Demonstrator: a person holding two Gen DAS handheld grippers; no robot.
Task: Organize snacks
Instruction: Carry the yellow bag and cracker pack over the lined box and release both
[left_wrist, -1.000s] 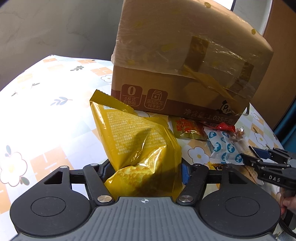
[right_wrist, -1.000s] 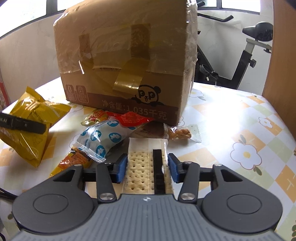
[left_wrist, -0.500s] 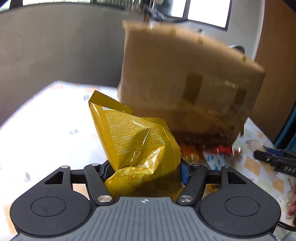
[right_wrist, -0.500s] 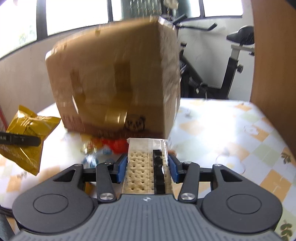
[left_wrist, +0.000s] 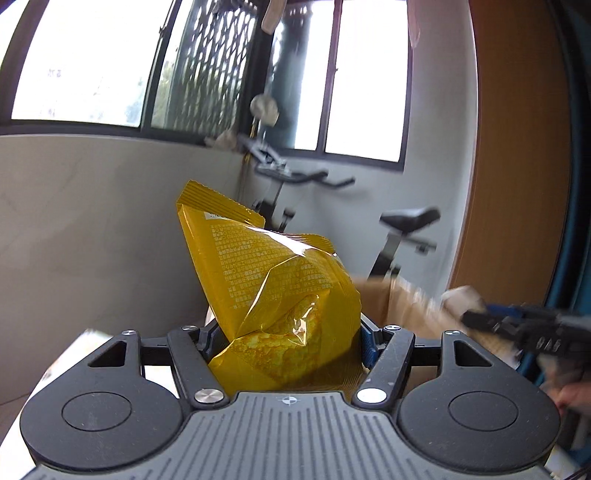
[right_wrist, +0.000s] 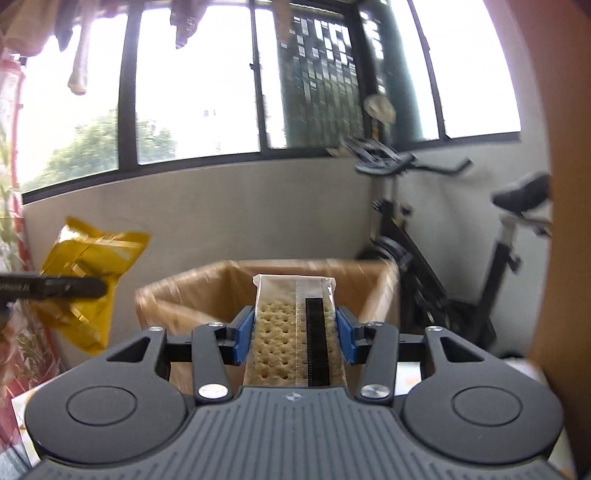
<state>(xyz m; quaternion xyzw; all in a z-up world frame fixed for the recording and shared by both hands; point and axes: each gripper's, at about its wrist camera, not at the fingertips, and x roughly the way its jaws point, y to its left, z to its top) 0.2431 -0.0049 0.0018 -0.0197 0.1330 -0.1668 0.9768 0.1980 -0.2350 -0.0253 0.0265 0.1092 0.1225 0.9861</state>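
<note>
Yellow snack bag (left_wrist: 273, 295) sits clenched in left jaws; cracker packet (right_wrist: 291, 328) clenched in right jaws.

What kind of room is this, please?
Probably an enclosed balcony or sunroom at home: a black exercise bike stands in the corner, clothes hang above the wide dark-framed windows, and an open brown cardboard box sits in front.

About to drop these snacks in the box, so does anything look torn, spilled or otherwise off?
Nothing stands out. The yellow snack bag is creased where the left gripper squeezes it, but shows no tear. The cracker pack sits straight in the right gripper, unbroken. The cardboard box is open.
</note>
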